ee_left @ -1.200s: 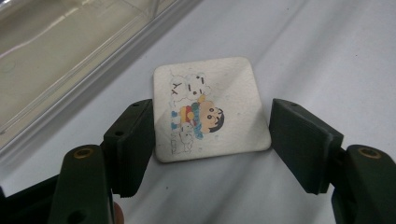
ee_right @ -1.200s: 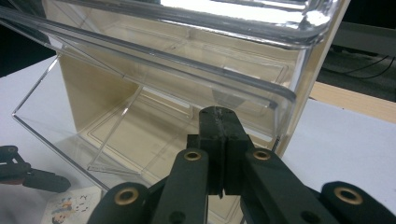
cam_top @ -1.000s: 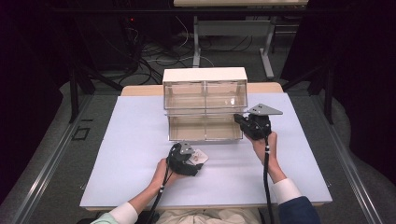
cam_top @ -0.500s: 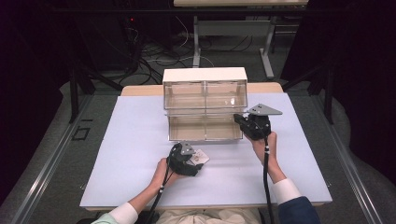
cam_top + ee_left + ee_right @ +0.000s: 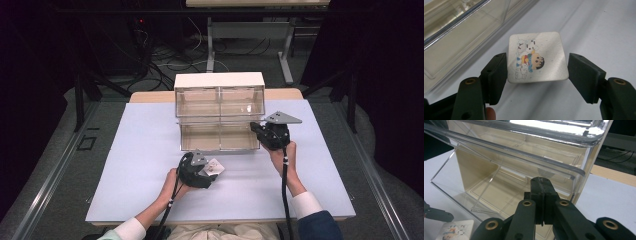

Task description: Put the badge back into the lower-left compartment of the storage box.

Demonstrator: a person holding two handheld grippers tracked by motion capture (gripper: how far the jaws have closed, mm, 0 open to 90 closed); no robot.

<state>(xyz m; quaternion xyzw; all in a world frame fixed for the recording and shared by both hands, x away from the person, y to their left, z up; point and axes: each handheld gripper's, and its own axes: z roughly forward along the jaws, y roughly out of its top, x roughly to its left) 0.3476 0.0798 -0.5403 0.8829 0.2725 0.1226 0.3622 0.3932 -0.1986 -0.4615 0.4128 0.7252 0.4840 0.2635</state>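
- A white tabletop [image 5: 125, 165] carries a clear plastic drawer cabinet [image 5: 219, 95] with a white top, standing near the far edge, about midway between the side edges.
- The cabinet's lower drawer [image 5: 219, 136] is pulled out toward the person's edge; its long axis runs parallel to that edge.
- A small, roughly square card [image 5: 537, 57] with rounded corners lies flat on the tabletop, just in front of the drawer and nearer the person's edge, about at mid-width.
- The card bears a cartoon print of a child and a white puppy. In the left gripper view the figures stand upright, heads away from the camera; being nearly square, the card has no clear long axis.
- The left gripper [image 5: 537, 72] is held low over the tabletop with its jaws spread wide, one on each side of the card. The left jaw's pad sits right at the card's edge; the right jaw stands slightly clear of it. Whether any pad touches the card cannot be told.
- The right gripper [image 5: 262, 131] is at the drawer's right front corner. In the right gripper view [image 5: 541, 202] its jaws are pressed together, tips against the drawer's clear front wall; whether they pinch the plastic cannot be told.
- The right gripper view also catches a corner of the card [image 5: 456, 231] at lower left, in front of the drawer.
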